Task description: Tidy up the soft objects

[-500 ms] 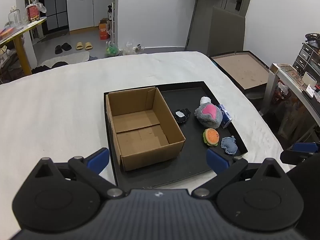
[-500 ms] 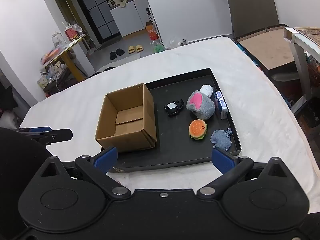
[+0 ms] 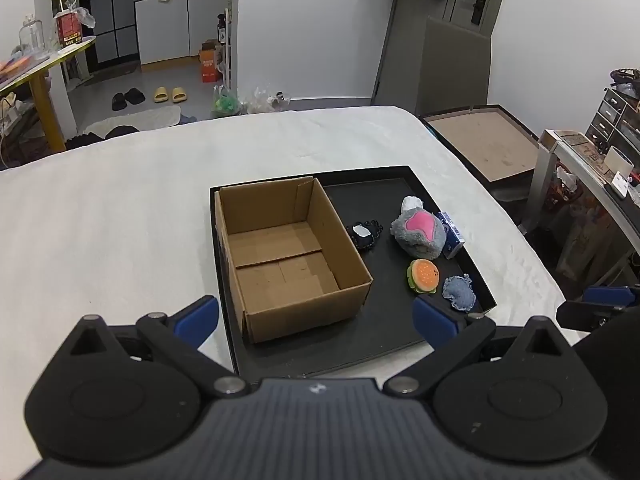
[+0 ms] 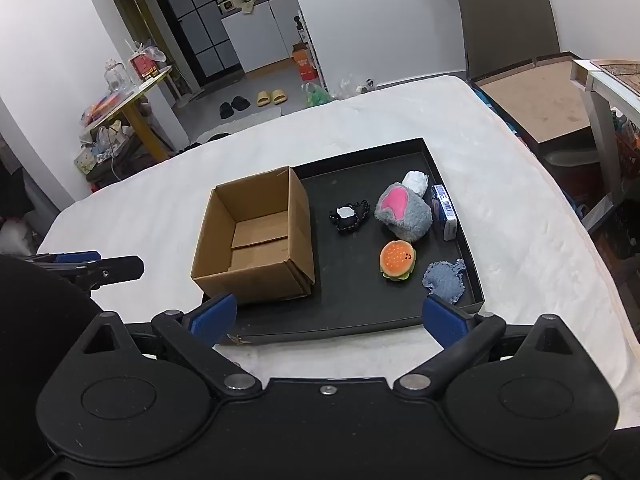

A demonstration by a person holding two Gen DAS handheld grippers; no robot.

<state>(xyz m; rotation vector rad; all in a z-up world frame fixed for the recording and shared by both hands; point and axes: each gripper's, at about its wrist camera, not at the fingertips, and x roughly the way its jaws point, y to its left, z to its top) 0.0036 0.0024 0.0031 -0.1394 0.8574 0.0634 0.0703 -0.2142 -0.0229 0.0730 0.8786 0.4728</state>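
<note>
Both grippers above near edge of bed (image 3: 120,208), angled down at black tray (image 3: 384,344).

Left gripper (image 3: 316,316): jaws spread wide, nothing between pads, nothing touched. Blue fingertips (image 3: 198,314) frame near end of cardboard box (image 3: 288,256) in its own view. Seen at far left of right wrist view too (image 4: 100,266).

Right gripper (image 4: 328,316): jaws released, wide, empty. Hovering just short of tray's near rim. Visible at right edge of left wrist view (image 3: 600,300).

Tray flat on white bed cover. Left half taken by open cardboard box, upright, flaps down inside, nothing in it. Right half holds the soft items, all outside the box:
- grey plush with pink patch (image 4: 404,210), right of centre, largest piece
- white soft lump (image 4: 416,182) touching its far side
- burger plush (image 4: 397,259) just near of grey plush, apart from it
- blue denim pouch-like toy (image 4: 444,280) in near right corner, just beside burger
- small black item with white centre (image 4: 348,216) between box and grey plush, touching neither
- blue-and-white carton (image 4: 444,212) along right wall of tray, tight beside grey plush; rigid-looking, not soft

Background: flat brown-topped board (image 3: 480,140) on floor right of bed, yellow-legged table (image 4: 132,100) far left, slippers (image 4: 272,98) on floor beyond bed.
</note>
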